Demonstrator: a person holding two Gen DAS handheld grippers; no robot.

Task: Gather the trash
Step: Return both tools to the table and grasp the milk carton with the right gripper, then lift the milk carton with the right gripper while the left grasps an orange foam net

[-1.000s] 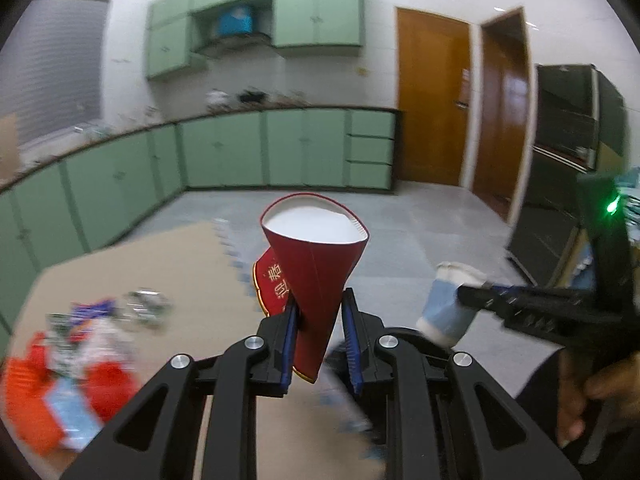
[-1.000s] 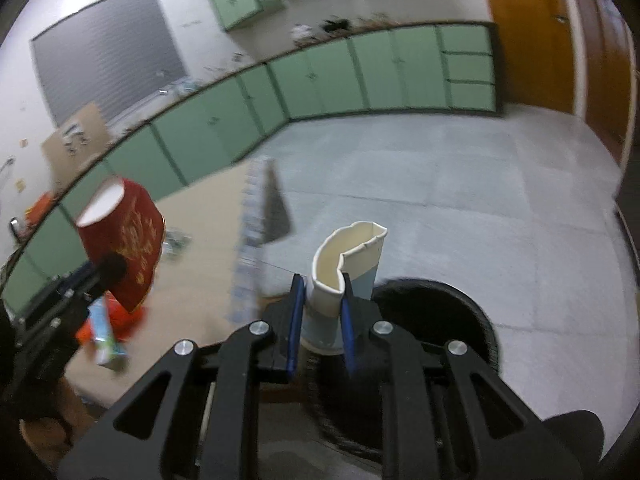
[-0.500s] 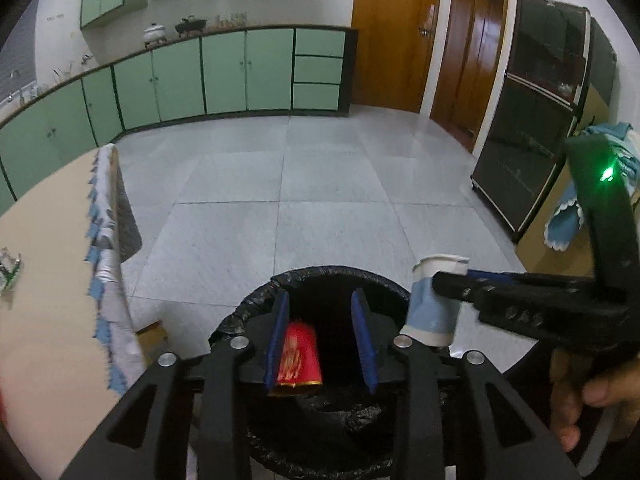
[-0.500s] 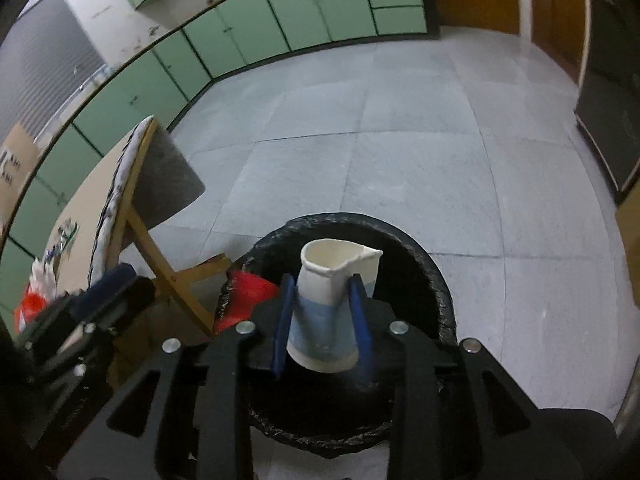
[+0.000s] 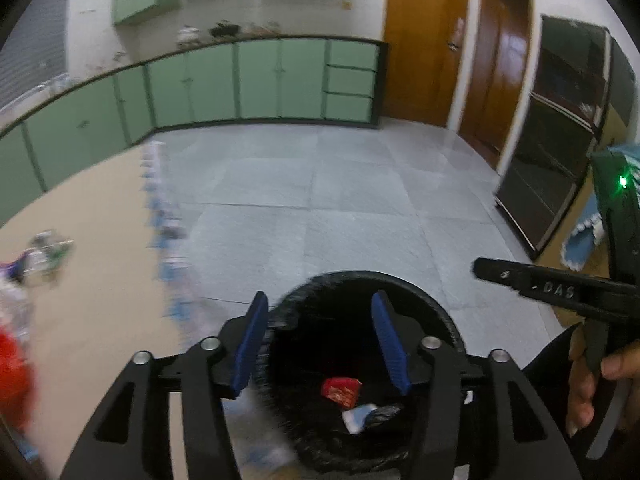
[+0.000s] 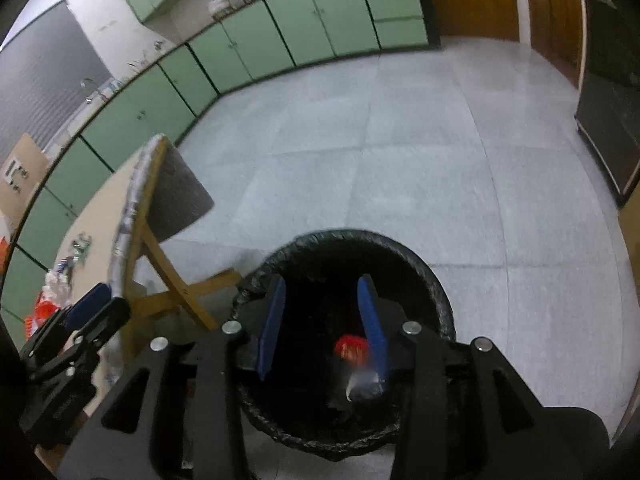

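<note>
A round bin lined with a black bag (image 5: 440, 312) stands on the floor below both grippers; it also shows in the right wrist view (image 6: 432, 276). Inside lie the red paper cup (image 5: 339, 390) and the blue-and-white cup (image 5: 357, 416); in the right wrist view the red cup (image 6: 350, 347) and the pale cup (image 6: 362, 380) are blurred. My left gripper (image 5: 320, 340) is open and empty over the bin's left side. My right gripper (image 6: 322, 320) is open and empty over the bin. More trash (image 5: 16, 288) lies on the table at the left.
The tan table (image 5: 92, 280) with a blue-fringed edge is to the left of the bin; its wooden legs (image 6: 168, 280) show in the right wrist view. Green cabinets (image 5: 240, 80) line the far wall. A dark cabinet (image 5: 560, 140) and wooden doors (image 5: 420, 40) stand at the right.
Both grippers opened over the bin. The red cup and the blue-and-white cup left the jaws and now lie in the bin. The left gripper's view has swung up and left.
</note>
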